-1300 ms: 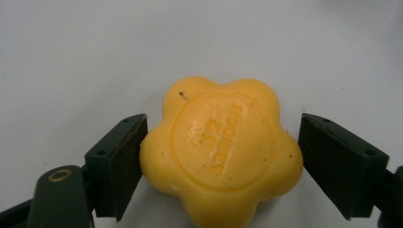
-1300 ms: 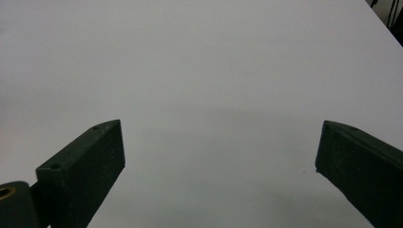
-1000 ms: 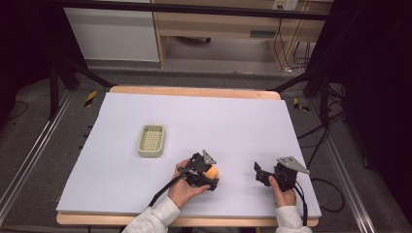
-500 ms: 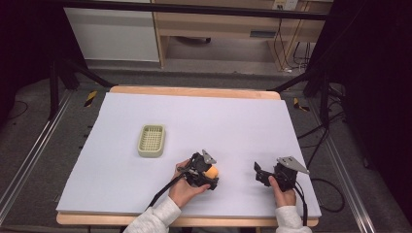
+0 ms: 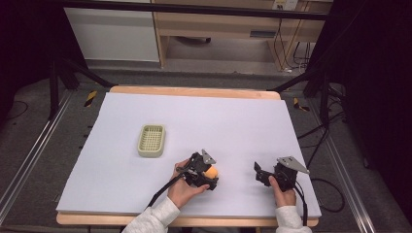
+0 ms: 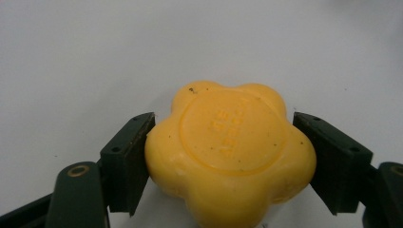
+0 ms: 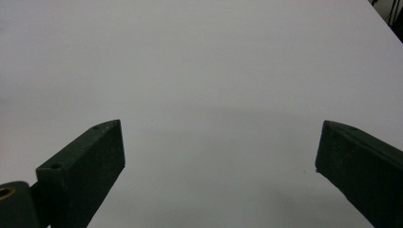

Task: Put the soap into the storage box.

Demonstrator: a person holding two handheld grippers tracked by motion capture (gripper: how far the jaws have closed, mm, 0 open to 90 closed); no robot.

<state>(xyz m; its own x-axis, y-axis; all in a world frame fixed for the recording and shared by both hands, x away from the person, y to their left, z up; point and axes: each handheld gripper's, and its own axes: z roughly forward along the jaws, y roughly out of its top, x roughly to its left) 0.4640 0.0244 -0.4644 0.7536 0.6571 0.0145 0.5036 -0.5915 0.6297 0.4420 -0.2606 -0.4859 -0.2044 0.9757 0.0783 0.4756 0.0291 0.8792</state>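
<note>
Left tool (image 6: 223, 161) has just been closing, and now its two black jaws squeeze one yellow soap (image 6: 230, 152). That soap is smooth and shaped like a flower, with a round stamp on top. It sits near the front of the white table (image 5: 243, 126). Right tool (image 7: 221, 156) is spread wide with nothing inside. One green plastic basket (image 5: 151, 141) with a grid bottom sits farther left.

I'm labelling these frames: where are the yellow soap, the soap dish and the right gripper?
Soap (image 6: 230, 152): left gripper view, its stamped top face.
Dish (image 5: 151, 141): high view, its slotted floor.
Right gripper (image 7: 218, 161): right gripper view, midway between its fingertips.
</note>
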